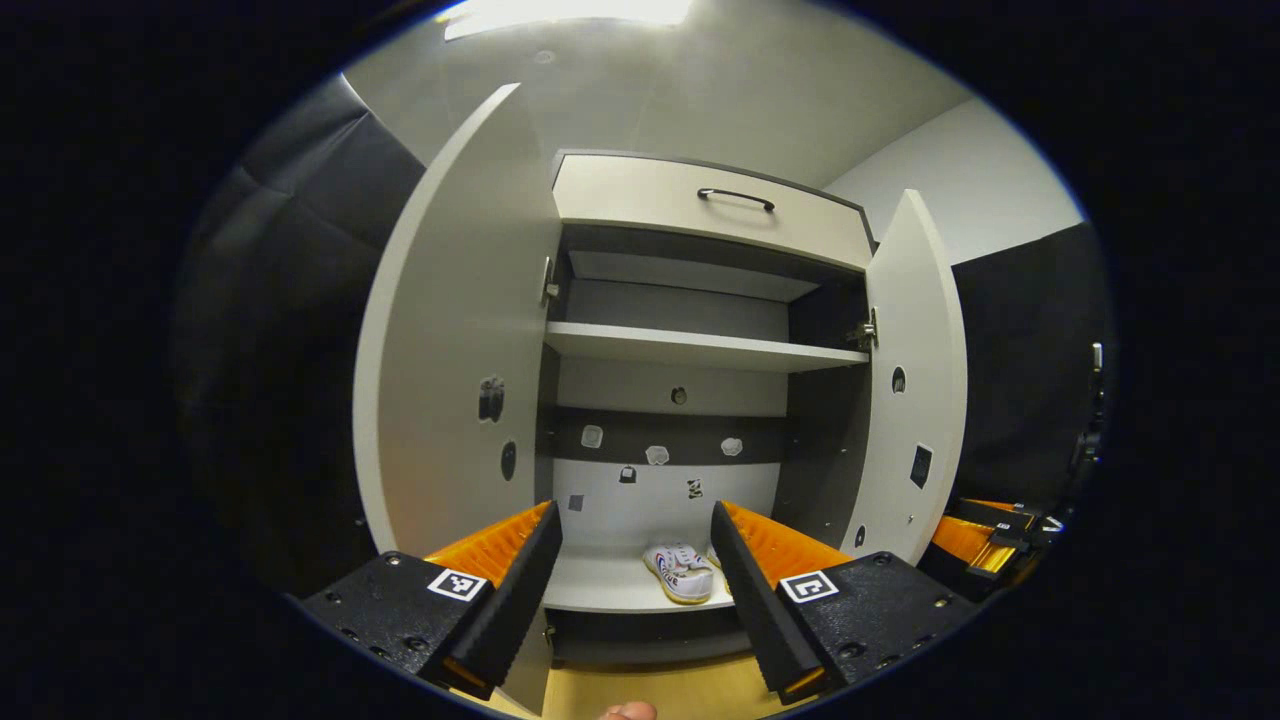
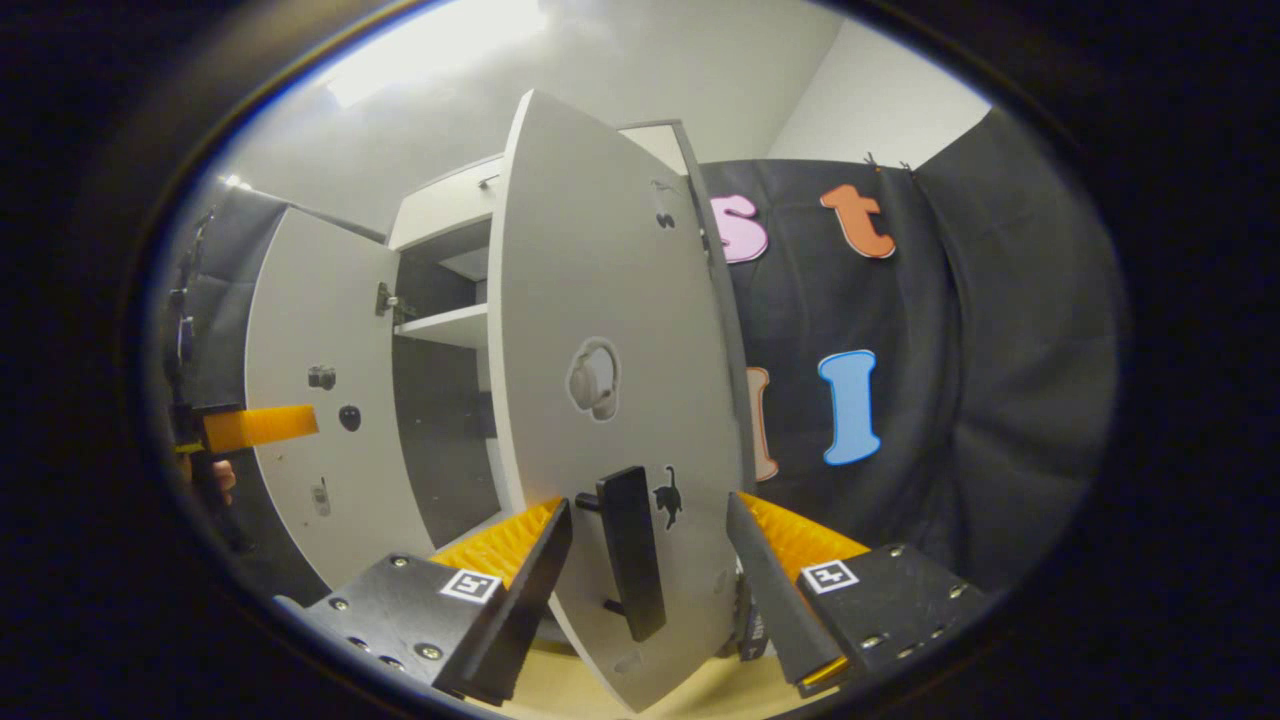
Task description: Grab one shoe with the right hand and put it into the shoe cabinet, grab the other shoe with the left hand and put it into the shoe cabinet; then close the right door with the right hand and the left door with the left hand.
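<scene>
The shoe cabinet [image 1: 700, 205] stands with both doors swung wide. On its bottom shelf [image 1: 600, 585] lies a white shoe [image 1: 680, 572]; a second shoe [image 1: 713, 553] peeks out from behind my finger. My left gripper [image 1: 635, 512] is open in front of that shelf and holds nothing. In the right gripper view the right door [image 2: 610, 300] stands edge-on close up. Its black handle [image 2: 632, 550] sits between the fingers of my open right gripper [image 2: 650, 502], which do not press on it. The left door [image 1: 460, 330] hangs open.
A drawer with a dark handle [image 1: 735, 196] tops the cabinet, and a middle shelf [image 1: 700, 350] lies below it. Black cloth walls stand on both sides. The left gripper [image 2: 255, 427] and a hand show far left in the right gripper view. The floor [image 1: 650, 690] is pale wood.
</scene>
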`<state>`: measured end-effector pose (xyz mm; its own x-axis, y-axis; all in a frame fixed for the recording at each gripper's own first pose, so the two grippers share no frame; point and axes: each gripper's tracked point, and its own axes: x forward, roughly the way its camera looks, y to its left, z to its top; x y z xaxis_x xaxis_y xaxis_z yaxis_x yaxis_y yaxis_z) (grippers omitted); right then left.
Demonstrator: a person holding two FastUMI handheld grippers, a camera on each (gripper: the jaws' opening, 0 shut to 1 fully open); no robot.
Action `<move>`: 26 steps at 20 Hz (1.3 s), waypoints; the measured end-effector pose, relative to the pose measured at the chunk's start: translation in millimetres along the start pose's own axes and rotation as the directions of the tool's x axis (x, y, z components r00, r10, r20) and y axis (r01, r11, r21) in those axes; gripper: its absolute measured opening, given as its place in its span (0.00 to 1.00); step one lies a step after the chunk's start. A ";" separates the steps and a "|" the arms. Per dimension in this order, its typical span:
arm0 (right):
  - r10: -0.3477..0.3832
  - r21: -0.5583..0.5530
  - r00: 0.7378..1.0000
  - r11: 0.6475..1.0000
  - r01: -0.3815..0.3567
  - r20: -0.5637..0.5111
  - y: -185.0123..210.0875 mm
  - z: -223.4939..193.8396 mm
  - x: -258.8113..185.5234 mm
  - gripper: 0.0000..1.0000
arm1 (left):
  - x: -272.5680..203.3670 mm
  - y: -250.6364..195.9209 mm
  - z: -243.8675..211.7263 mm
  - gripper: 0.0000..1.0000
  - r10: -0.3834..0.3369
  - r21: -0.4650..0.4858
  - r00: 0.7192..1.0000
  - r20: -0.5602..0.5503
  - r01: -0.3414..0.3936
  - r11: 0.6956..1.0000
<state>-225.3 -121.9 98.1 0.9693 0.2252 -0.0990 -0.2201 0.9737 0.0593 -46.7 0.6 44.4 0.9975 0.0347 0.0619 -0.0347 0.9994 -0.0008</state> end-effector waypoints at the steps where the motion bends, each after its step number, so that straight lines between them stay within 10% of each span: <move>1: 0.010 0.001 1.000 1.000 -0.010 -0.002 5.4 -1.5 3.5 0.94 | -3.8 3.3 2.7 0.91 0.005 -0.003 1.000 0.005 -0.005 1.000; 16: 0.068 -0.009 0.996 0.998 -0.069 -0.051 64.4 -31.1 47.2 0.93 | -39.5 47.5 30.5 0.87 0.043 -0.031 0.996 0.076 -0.041 0.999; 26: 0.065 -0.012 0.995 0.998 -0.066 -0.073 81.4 -48.1 54.2 0.93 | -49.3 59.2 34.3 0.91 0.220 -0.007 0.971 0.091 -0.220 0.975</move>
<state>-195.9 -28.6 49.8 0.9424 0.2899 -0.1671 -0.2849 0.9571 0.0538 -100.1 58.0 75.6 0.9555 0.2536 0.1506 -0.2533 0.9671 -0.0215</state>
